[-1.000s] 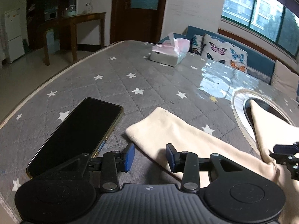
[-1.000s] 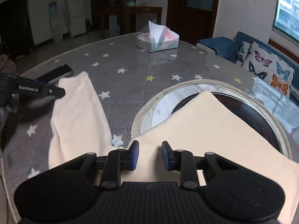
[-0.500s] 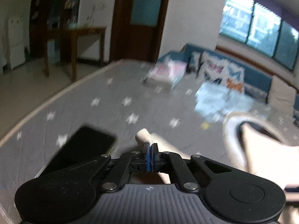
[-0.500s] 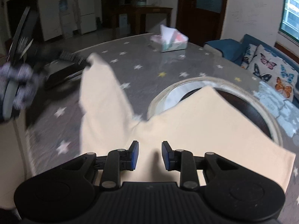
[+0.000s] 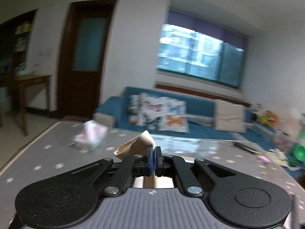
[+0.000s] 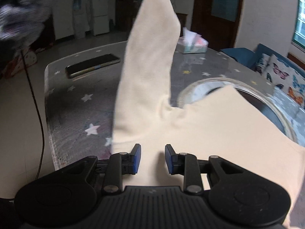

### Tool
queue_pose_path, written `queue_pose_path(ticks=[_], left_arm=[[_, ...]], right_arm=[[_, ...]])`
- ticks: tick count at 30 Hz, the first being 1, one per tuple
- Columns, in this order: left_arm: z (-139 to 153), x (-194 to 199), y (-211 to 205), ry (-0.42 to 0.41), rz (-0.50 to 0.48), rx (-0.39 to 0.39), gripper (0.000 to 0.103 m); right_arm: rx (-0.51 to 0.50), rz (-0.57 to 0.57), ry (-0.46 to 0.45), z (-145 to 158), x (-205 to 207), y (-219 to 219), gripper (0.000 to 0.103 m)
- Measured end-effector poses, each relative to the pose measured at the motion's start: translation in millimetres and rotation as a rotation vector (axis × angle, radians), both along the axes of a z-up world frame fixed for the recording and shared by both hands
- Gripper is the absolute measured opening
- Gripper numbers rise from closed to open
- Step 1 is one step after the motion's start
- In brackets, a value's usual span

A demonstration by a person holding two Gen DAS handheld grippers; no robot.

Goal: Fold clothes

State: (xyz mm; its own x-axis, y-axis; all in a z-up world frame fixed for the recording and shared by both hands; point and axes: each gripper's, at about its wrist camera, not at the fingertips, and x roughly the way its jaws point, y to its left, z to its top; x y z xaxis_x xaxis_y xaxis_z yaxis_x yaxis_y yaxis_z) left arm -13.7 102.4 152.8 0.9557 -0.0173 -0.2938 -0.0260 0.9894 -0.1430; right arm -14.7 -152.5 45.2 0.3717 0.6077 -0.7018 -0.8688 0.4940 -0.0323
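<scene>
The cream garment (image 6: 200, 133) lies on the star-patterned table (image 6: 76, 112), one sleeve lifted upright, its cuff pinched in the closed left gripper (image 5: 154, 159). The right gripper (image 6: 152, 158) hovers partly open over the body, gripping nothing. A phone (image 6: 93, 64) lies near the table's edge, well apart from the sleeve.

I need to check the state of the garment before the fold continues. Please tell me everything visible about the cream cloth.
The cream cloth is a plain, soft, knit-looking garment without print. One long narrow part is lifted steeply from the table, its tip pinched between the closed pads of the left gripper, where a small rolled end sticks out. The wider part lies flat on the grey star-patterned table cover, partly over the round glass inset. Small wrinkles gather where the two parts meet. The right gripper hovers over it, jaws apart.
</scene>
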Motion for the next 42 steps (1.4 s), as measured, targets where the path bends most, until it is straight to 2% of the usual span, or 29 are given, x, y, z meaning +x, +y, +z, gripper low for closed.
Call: queue_pose_path(ticks=[3, 7, 10, 13, 15, 18, 20, 22, 28, 34, 36, 37, 39, 42], left_arm=[[3.8, -3.7, -32.9, -0.010, -0.122, 0.014, 0.002], [-4.6, -3.6, -73.0, 0.018, -0.286, 0.029, 0.002], [-21.6, 0.0, -99.6, 0.078, -0.408, 0.039, 0.007], [-42.5, 1.4, -118.9, 0.152, -0.484, 0.065, 0.008], [-55.2, 1.9, -122.3, 0.192, -0.500, 0.095, 0.009], [-70.7, -0.2, -111.0, 0.242, -0.463, 0.141, 0.013], [-80.0, 4.4, -94.1, 0.284, -0.414, 0.166, 0.023], [-92.2, 6.7, -78.3, 0.328, -0.368, 0.173, 0.027], [-131.0, 9.2, -39.5, 0.449, -0.256, 0.165, 0.028], [-142.4, 4.9, -27.7, 0.467, -0.243, 0.154, 0.028], [-143.3, 5.2, -23.1, 0.468, -0.234, 0.136, 0.020], [-143.1, 5.4, -21.4, 0.467, -0.229, 0.133, 0.010], [-141.6, 5.1, -18.2, 0.465, -0.226, 0.125, 0.006], [-141.4, 3.6, -15.5, 0.452, -0.222, 0.140, 0.000]], right_arm=[[0.018, -0.070, 0.010, 8.2, 8.0, -26.6, 0.027], [0.022, -0.191, 0.004, 13.9, 17.2, -66.5, 0.027], [0.027, -0.268, 0.023, 12.9, 20.6, -97.0, 0.028], [0.027, -0.330, 0.054, 8.4, 21.1, -122.3, 0.028], [0.025, -0.354, 0.080, 3.7, 19.3, -134.8, 0.028], [0.022, -0.362, 0.108, -1.1, 12.7, -146.7, 0.029], [0.019, -0.360, 0.118, -2.6, 6.3, -151.6, 0.030], [0.028, -0.359, 0.128, 0.3, -0.3, -159.6, 0.034], [0.123, -0.397, 0.185, 13.8, 1.9, -175.5, 0.034], [0.116, -0.480, 0.172, 0.9, 25.8, -155.4, 0.034], [0.113, -0.493, 0.172, -4.6, 31.6, -148.4, 0.031], [0.113, -0.496, 0.172, -5.8, 33.0, -146.1, 0.019], [0.113, -0.509, 0.177, -6.3, 34.8, -141.0, 0.006], [0.132, -0.525, 0.174, -0.1, 31.7, -140.0, 0.004]])
